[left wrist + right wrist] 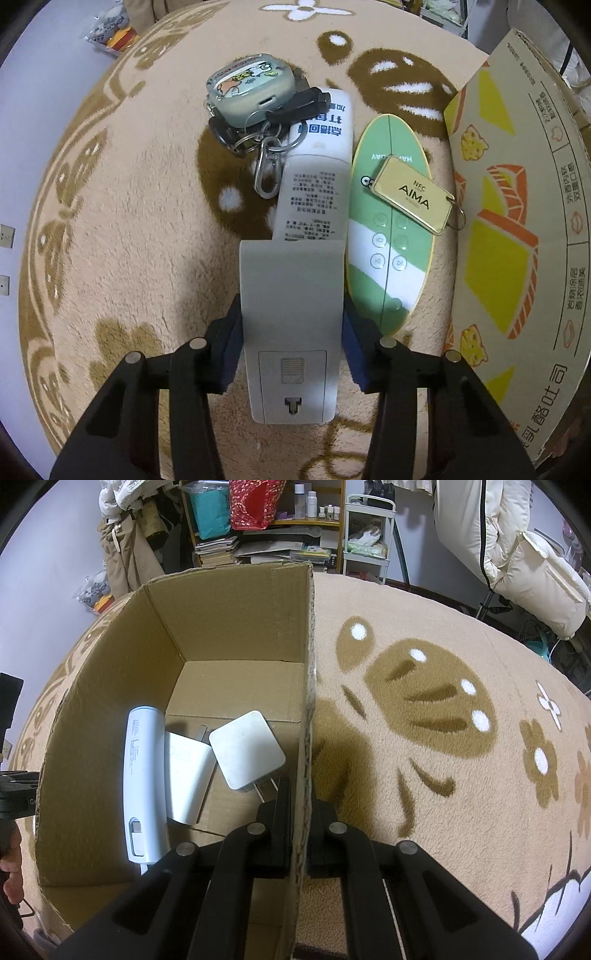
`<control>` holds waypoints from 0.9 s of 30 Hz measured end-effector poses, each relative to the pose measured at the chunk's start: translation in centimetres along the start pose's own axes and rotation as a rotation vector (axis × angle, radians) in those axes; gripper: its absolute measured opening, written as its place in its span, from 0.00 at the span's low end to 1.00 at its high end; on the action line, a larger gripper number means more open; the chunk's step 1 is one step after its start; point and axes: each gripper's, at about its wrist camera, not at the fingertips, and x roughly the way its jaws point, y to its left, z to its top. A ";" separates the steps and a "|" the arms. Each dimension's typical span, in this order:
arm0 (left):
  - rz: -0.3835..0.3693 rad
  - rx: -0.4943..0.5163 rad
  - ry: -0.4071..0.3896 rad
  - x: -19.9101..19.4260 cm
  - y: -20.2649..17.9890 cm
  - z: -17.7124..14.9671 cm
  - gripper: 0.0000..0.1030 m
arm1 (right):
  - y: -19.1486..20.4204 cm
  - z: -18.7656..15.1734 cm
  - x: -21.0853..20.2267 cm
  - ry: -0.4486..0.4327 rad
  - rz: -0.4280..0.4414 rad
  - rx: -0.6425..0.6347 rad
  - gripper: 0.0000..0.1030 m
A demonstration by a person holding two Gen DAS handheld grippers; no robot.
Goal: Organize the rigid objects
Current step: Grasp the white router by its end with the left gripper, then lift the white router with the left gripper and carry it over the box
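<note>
Both tongs are gripping: the right on the box wall, the left on the remote.

My right gripper is pinching the wall of the cardboard box, the chargers lying just left of its fingers. My left gripper is clamping the white remote on the rug; the green remote is lying just right of it, the keys ahead.

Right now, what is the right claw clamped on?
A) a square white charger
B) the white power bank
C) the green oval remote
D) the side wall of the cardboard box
D: in the right wrist view the right claw pinches the cardboard box by its wall edge, while the power bank and chargers lie loose on the box floor.
</note>
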 end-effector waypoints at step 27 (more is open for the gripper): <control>-0.026 -0.009 -0.351 -10.1 0.5 0.7 0.45 | 1.0 -0.2 -0.2 0.006 -0.062 -0.046 0.06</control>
